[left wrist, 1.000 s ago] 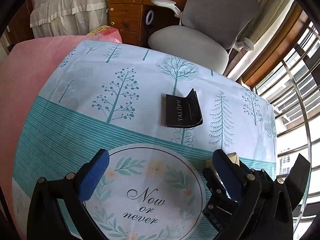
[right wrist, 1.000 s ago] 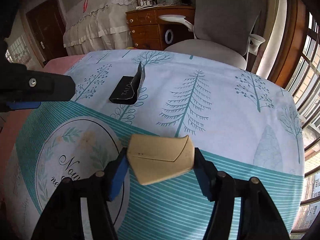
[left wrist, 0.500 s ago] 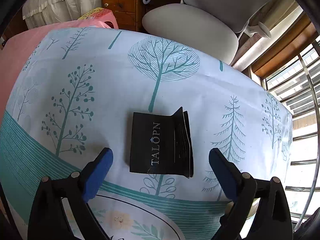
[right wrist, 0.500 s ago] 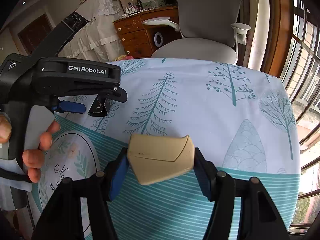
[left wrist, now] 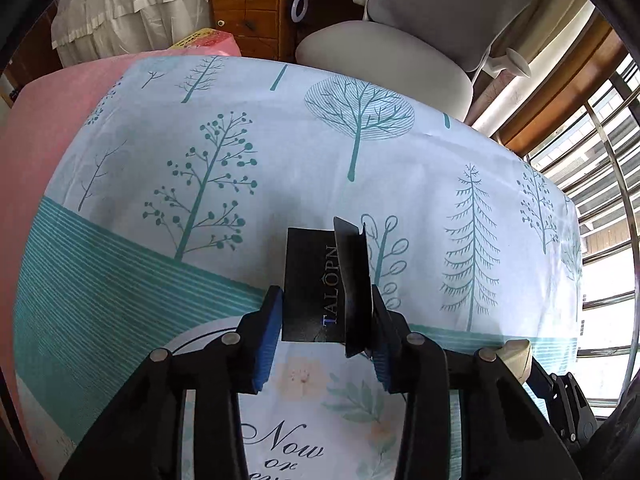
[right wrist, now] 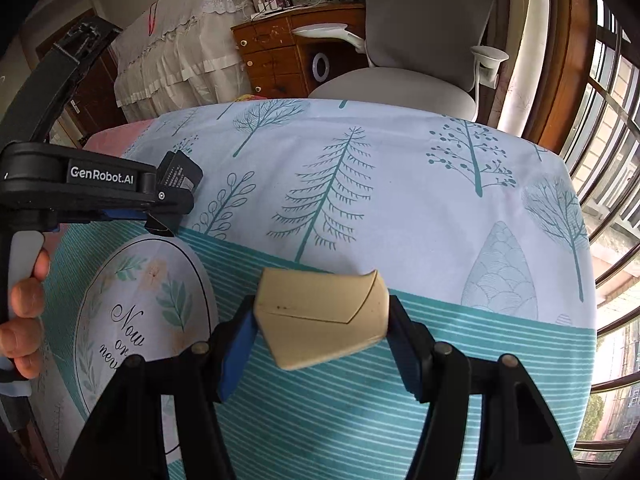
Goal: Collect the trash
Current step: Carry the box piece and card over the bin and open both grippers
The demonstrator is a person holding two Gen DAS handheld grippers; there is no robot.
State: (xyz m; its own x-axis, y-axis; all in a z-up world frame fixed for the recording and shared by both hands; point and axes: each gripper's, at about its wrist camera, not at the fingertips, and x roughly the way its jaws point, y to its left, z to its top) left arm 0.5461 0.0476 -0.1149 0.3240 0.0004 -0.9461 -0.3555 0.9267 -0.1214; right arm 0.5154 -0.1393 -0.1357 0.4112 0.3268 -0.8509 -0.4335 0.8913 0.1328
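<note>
**Both grippers loaded with trash over the tree-print tabletop**

At the far left of the right wrist view, the person's hand [right wrist: 24, 320] gripped the handle of the left gripper [right wrist: 168, 208], whose black body crossed the upper left of the frame. In the left wrist view, that left gripper [left wrist: 326, 320] sat at lower centre, its blue pads [left wrist: 269, 332] pressed against a folded black card [left wrist: 320, 284] printed "TALOPN", pinching it from both sides. The card stood just above the round "Now or never" print on the tablecloth [left wrist: 240, 152].

At lower centre of the right wrist view, the right gripper [right wrist: 322, 344] pinched a tan paper piece [right wrist: 322, 316] between its blue pads, over the teal striped band. In the upper right, a grey office chair [right wrist: 420, 40] stood behind the tabletop.
</note>
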